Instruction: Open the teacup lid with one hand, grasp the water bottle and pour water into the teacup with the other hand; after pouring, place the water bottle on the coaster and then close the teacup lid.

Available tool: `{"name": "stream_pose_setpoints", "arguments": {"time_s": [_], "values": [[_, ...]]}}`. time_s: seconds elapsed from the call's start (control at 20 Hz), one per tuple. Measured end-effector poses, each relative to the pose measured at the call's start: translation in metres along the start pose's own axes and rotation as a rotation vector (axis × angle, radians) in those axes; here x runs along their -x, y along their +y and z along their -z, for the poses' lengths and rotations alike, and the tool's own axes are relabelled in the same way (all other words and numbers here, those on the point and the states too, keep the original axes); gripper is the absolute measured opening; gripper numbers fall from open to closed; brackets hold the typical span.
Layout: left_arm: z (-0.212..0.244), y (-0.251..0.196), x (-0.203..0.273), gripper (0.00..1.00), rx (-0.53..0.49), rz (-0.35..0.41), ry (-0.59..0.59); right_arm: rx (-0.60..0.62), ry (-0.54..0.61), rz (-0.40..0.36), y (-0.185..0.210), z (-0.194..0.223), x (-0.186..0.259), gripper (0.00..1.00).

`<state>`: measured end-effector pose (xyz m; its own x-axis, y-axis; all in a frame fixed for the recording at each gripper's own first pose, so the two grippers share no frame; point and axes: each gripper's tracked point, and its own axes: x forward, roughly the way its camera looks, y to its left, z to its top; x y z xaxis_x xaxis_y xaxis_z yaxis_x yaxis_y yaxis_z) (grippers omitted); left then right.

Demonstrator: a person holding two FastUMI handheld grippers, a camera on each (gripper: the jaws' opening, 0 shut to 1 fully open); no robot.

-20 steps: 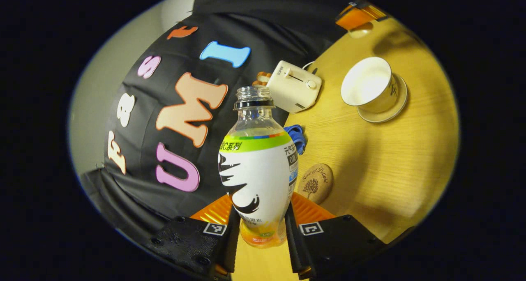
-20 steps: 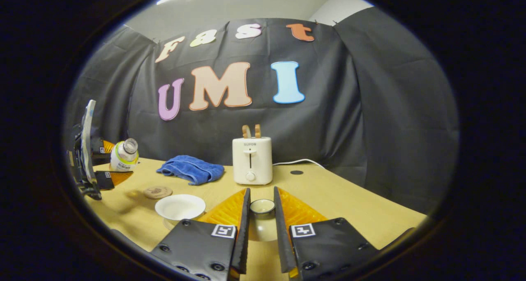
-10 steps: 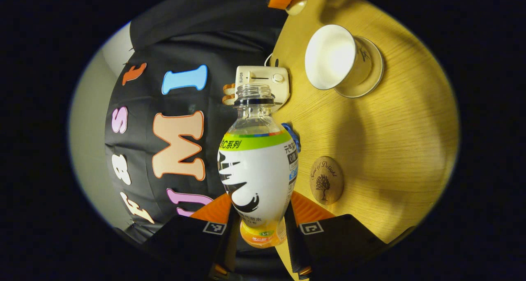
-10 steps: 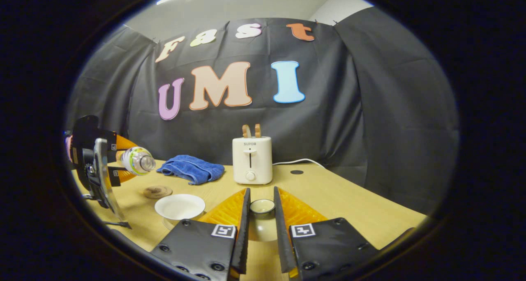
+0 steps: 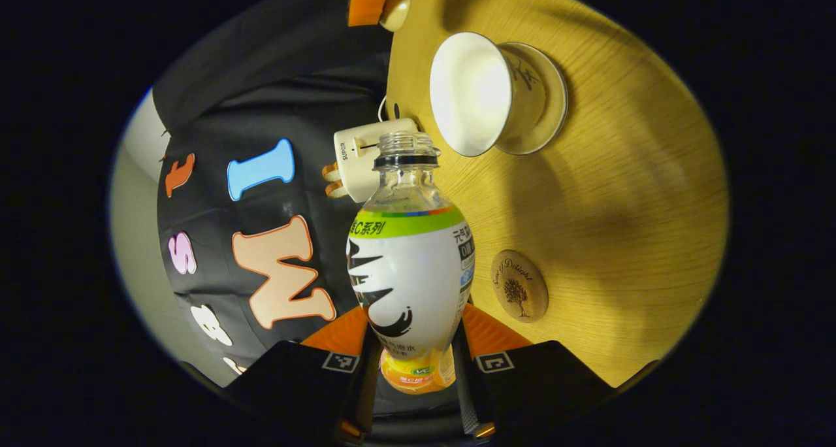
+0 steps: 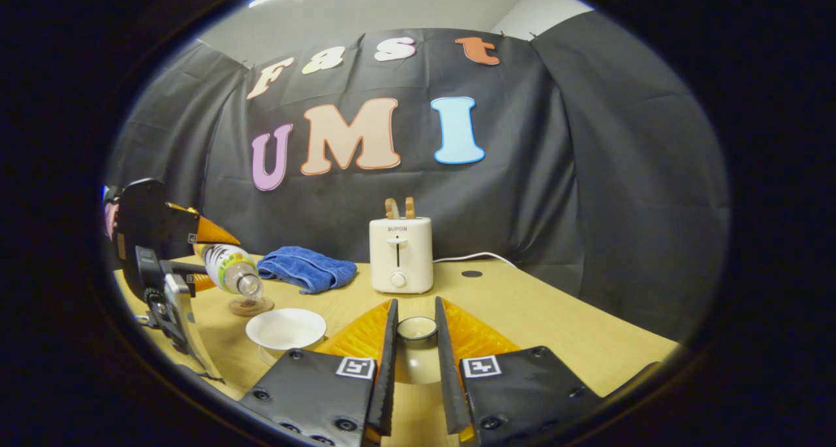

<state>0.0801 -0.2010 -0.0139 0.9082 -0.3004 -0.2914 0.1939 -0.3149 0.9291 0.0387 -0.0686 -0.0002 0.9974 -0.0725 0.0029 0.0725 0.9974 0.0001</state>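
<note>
In the left gripper view, the left gripper [image 5: 411,368] is clamping the uncapped, white-labelled plastic water bottle [image 5: 410,264], tipping toward the open white teacup [image 5: 480,94]; the round wooden coaster [image 5: 519,295] is waiting. In the right gripper view, the right gripper [image 6: 413,352] is pinching the white lid [image 6: 417,329]. Pouring is barely starting.

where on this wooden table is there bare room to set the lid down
Bare wooden table lies right of the white toaster, out to the edge. The left is crowded: blue towel, round wooden coaster, white teacup, tilted plastic water bottle.
</note>
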Motion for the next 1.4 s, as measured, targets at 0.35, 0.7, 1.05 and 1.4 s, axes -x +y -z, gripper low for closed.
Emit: {"name": "stream_pose_setpoints", "arguments": {"time_s": [0.35, 0.7, 1.05, 1.4], "values": [[-0.007, 0.003, -0.003, 0.5, -0.116, 0.019, -0.006, 0.0, 0.001, 0.0, 0.0, -0.001, 0.0, 0.36], [-0.006, 0.022, -0.002, 0.49, -0.277, 0.015, 0.002, 0.0, 0.001, 0.0, 0.0, 0.0, 0.0, 0.36], [0.0, 0.06, 0.004, 0.49, -0.405, -0.019, 0.031, 0.0, 0.001, -0.008, 0.001, 0.0, -0.001, 0.36], [-0.002, 0.076, 0.006, 0.5, -0.471, -0.038, 0.046, 0.0, 0.001, -0.011, 0.002, 0.001, -0.001, 0.36]]}}
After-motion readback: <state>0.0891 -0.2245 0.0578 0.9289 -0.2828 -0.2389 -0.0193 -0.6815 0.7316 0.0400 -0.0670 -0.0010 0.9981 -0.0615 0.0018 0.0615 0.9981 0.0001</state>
